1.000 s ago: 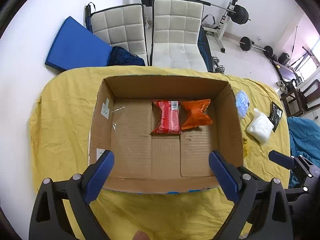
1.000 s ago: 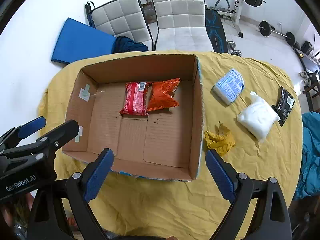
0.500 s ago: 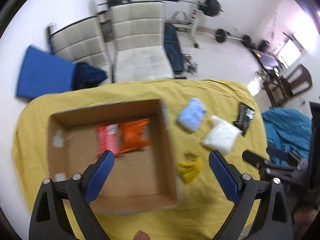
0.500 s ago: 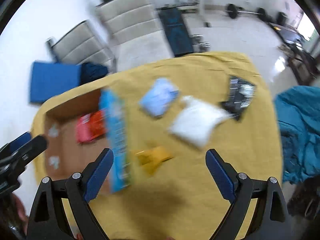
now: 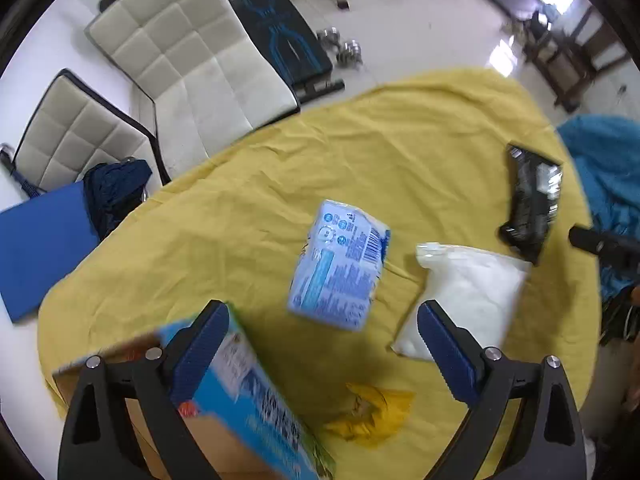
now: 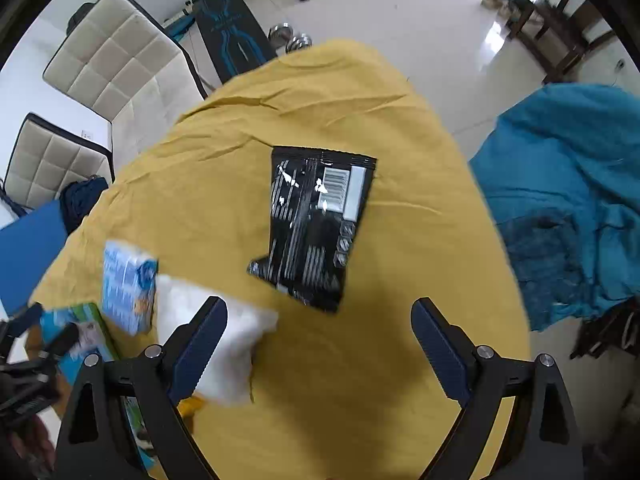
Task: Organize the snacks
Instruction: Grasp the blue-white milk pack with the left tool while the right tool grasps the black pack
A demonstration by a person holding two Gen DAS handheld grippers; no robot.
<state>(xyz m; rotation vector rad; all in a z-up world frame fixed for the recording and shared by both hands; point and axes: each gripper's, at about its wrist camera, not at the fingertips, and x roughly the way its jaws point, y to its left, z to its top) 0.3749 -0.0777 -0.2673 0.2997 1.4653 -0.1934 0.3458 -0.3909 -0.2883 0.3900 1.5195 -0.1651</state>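
Beyond right gripper [image 6: 318, 334] jaws, apart, black packet [image 6: 316, 228]; left gripper [image 5: 320, 338] jaws apart.

The right gripper [image 6: 318, 332] hangs over the table covered with a yellow cloth [image 6: 400, 256], its two blue-padded jaws standing wide apart with nothing between them. Just beyond the jaws lies a flat black foil snack packet with white print and a barcode [image 6: 316, 228]. To the left lie a soft white plastic bag [image 6: 236, 344] and, touching it, a light blue printed packet [image 6: 126, 292], and a crumpled teal fabric [image 6: 572, 200] is at the right.
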